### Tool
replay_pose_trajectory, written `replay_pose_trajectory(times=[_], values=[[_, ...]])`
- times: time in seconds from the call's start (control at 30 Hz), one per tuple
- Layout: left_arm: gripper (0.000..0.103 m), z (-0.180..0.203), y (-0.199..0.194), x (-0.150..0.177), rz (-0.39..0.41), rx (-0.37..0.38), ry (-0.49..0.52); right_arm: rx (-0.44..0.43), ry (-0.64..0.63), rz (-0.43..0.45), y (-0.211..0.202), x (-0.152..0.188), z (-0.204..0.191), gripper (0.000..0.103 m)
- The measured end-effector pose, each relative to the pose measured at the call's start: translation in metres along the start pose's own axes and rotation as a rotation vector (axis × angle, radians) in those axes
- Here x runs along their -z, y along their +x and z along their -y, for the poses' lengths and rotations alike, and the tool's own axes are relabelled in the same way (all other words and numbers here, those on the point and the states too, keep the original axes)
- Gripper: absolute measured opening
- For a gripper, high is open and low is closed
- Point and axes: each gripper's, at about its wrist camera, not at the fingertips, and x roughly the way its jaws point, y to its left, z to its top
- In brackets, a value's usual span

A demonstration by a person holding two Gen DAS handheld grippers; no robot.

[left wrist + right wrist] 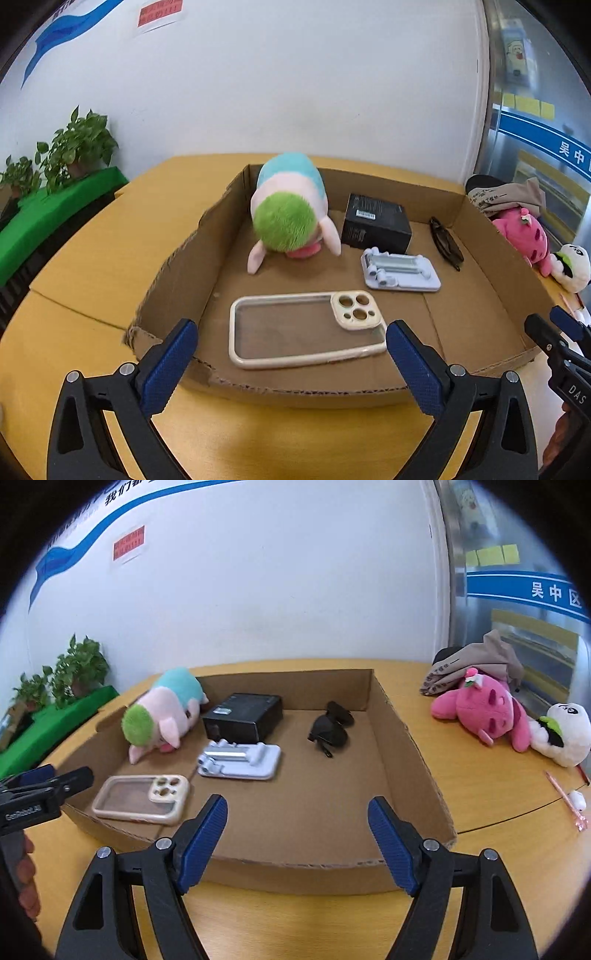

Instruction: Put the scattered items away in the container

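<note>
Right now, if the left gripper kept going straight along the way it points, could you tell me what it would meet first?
Most likely the near wall of the cardboard box, which crosses the gap between the open jaws of the left gripper. If it passed above that wall, the clear phone case lies just beyond; depth is hard to judge.

light: bright, even, soft shadows | focus: centre sharp, edges blurred | distortion: strong fisheye, black corners | glare: glass door [517,590] at 2 o'clock

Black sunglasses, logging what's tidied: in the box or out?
In: the black sunglasses lie folded on the brown cardboard box floor, near its right wall.
</note>
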Motion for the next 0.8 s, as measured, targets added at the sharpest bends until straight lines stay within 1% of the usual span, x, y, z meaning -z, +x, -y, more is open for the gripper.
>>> replay_pose_trajectory(times=[0.03, 0.07, 0.1, 0.13, 0.23, 0.33, 0.53, 0.6, 0.8], values=[[0.103, 0.005, 0.001, 0.003, 0.019, -0.014, 0.025, -0.006, 0.001, 0.002, 0.002, 0.004, 0.0, 0.078], [0.103, 0.011, 0.003, 0.006, 0.032, -0.044, 0.07, -0.004, 0.001, 0.004, 0.004, 0.007, 0.0, 0.079], [0.103, 0.015, 0.005, 0.008, 0.035, -0.065, 0.102, 0.005, -0.008, 0.006, 0.005, 0.009, -0.002, 0.08], [0.103, 0.018, 0.007, 0.01, 0.049, -0.071, 0.116, 0.014, -0.024, 0.015, 0.003, 0.013, -0.004, 0.081], [0.103, 0.014, 0.006, 0.016, 0.106, -0.05, 0.105, 0.015, -0.039, 0.056, -0.001, 0.02, -0.006, 0.082], [0.103, 0.01, 0.004, 0.021, 0.161, -0.018, 0.091, 0.007, -0.038, 0.071, -0.002, 0.022, -0.005, 0.083], [0.103, 0.005, 0.006, 0.023, 0.14, 0.026, 0.068, -0.002, -0.039, 0.061, 0.0, 0.022, -0.007, 0.09], [0.103, 0.004, 0.007, 0.022, 0.134, 0.039, 0.062, -0.006, -0.04, 0.06, 0.0, 0.022, -0.008, 0.09], [0.103, 0.007, 0.006, 0.021, 0.14, 0.023, 0.07, -0.003, -0.04, 0.061, 0.0, 0.022, -0.008, 0.091]])
